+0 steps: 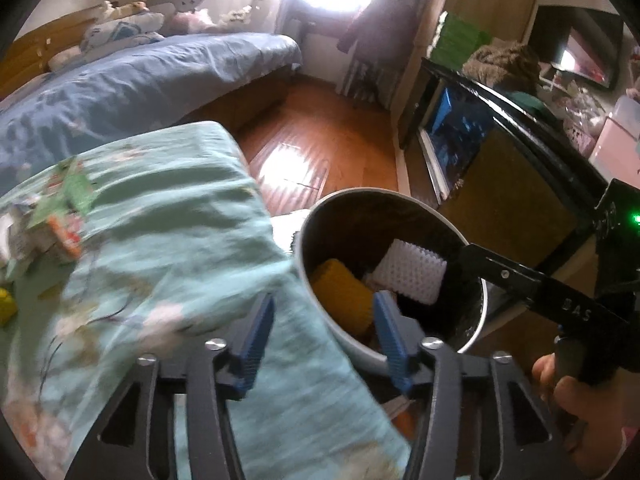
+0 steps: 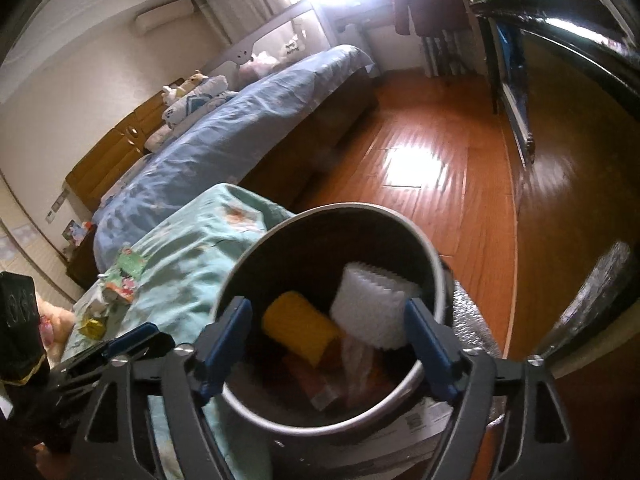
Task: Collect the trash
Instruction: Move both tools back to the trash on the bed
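Left wrist view: the left gripper [image 1: 324,340] hangs with fingers spread and empty over the bin's [image 1: 478,312] near rim, beside the green bedspread [image 1: 168,216]; wrappers [image 1: 60,216] litter that cloth. Right wrist view: the right gripper [image 2: 328,344] gapes wide above the bin [image 2: 244,404]; a white sponge [image 2: 372,312] and yellow sponge [image 2: 300,328] lie inside.

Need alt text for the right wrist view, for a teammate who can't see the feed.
The open right gripper hangs empty over a round trash bin holding a white foam block, a yellow foam piece and wrappers. Left of the bin, a green floral sheet carries more packets. A blue-covered bed and sunlit wooden floor lie beyond.
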`<action>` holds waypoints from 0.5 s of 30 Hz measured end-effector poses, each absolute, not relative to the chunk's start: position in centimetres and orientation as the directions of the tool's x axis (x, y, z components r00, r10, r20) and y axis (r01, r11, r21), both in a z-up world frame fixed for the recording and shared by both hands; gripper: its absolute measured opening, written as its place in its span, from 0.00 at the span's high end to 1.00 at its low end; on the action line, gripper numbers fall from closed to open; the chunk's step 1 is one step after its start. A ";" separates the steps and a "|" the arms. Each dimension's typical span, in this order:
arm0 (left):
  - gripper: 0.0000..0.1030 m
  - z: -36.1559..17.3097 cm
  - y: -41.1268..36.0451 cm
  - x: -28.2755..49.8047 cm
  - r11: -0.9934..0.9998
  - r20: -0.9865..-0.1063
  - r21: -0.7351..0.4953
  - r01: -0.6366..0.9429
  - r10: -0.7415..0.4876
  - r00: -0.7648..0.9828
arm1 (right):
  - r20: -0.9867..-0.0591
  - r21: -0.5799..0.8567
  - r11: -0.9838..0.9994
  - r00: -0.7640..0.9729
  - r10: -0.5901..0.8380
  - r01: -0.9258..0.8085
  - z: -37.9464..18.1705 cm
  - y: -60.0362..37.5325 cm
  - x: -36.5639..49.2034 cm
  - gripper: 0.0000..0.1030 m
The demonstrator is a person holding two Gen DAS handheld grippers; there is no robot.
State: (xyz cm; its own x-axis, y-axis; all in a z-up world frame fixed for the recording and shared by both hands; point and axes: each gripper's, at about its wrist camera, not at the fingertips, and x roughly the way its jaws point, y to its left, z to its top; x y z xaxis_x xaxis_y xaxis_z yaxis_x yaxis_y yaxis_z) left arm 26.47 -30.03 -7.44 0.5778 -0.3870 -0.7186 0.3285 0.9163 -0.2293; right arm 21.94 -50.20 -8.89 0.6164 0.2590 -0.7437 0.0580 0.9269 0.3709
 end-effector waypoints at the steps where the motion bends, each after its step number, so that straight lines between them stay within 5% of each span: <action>1: 0.45 -7.3 -29.4 25.9 0.919 -0.713 -0.232 0.319 -0.384 0.587 | -0.741 0.377 0.925 0.615 0.268 0.051 -8.7 -49.8 21.8 0.14; 15: 0.35 -6.6 -18.8 18.8 0.961 -0.691 -0.244 0.127 -0.264 0.673 | -0.710 0.412 0.903 0.578 0.403 -0.123 -7.1 -40.3 20.3 0.12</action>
